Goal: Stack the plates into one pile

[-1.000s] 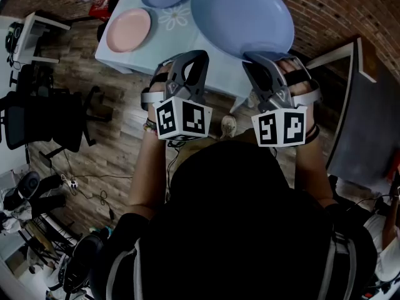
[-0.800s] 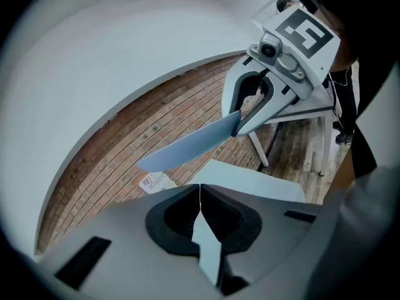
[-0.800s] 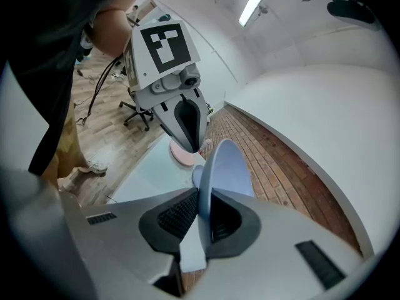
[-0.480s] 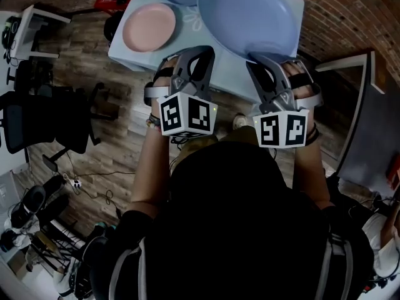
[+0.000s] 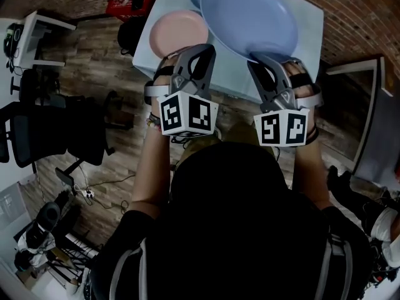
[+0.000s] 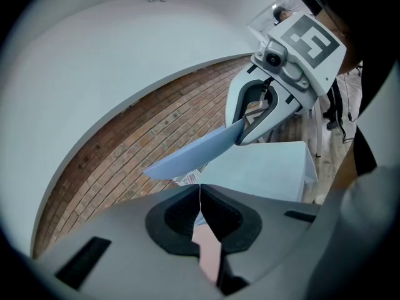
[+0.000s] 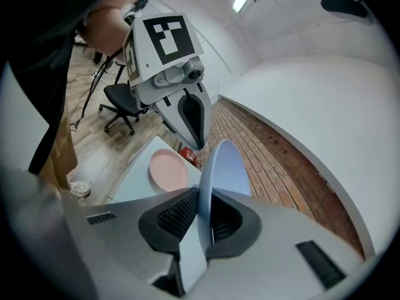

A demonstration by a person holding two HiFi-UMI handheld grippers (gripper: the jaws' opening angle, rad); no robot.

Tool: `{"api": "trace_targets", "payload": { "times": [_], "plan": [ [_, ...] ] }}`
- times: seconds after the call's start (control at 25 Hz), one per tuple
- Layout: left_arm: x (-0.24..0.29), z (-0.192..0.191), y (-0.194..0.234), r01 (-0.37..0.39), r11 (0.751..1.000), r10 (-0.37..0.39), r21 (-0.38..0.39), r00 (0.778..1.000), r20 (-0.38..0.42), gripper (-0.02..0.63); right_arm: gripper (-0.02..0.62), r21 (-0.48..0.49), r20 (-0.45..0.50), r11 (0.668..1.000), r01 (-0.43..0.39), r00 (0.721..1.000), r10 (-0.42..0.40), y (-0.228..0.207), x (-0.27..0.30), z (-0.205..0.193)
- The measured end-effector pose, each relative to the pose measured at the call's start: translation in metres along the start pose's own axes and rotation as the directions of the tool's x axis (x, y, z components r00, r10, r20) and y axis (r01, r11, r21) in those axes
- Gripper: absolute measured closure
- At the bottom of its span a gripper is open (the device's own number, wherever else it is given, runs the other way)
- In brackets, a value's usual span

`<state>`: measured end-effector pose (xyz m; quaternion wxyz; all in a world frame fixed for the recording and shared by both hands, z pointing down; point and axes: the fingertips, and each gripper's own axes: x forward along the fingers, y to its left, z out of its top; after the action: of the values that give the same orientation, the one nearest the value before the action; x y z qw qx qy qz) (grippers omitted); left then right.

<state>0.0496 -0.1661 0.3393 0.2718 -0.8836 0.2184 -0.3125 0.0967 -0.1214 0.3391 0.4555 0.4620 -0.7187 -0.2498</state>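
Transfer step: right gripper [image 5: 255,58] holds large blue plate [image 5: 250,14] by its rim, jaws opening; left gripper [image 5: 199,50] closed, empty. Next, probably lower it onto the pink plate [image 5: 172,33], left.

Looked like an office or lab: brick wall [image 5: 350,17], wood floor [image 5: 100,80], black office chairs [image 5: 44,133], cables [image 5: 94,189] beside the table [image 5: 309,30].

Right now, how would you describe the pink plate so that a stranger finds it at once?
Look at the pale blue table. Near its left edge lies a small plate, beside the big blue plate. It alone is pink.
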Motion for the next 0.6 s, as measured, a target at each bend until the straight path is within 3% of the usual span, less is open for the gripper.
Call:
{"api": "trace_targets", "payload": {
  "times": [0.6],
  "plan": [
    [-0.042,-0.096,0.052,0.004,0.999,-0.004,-0.051,1.0,-0.008,0.583,0.525,-0.024,0.013,0.999,-0.029,0.999,0.029,0.027,0.069,0.096]
  ]
}}
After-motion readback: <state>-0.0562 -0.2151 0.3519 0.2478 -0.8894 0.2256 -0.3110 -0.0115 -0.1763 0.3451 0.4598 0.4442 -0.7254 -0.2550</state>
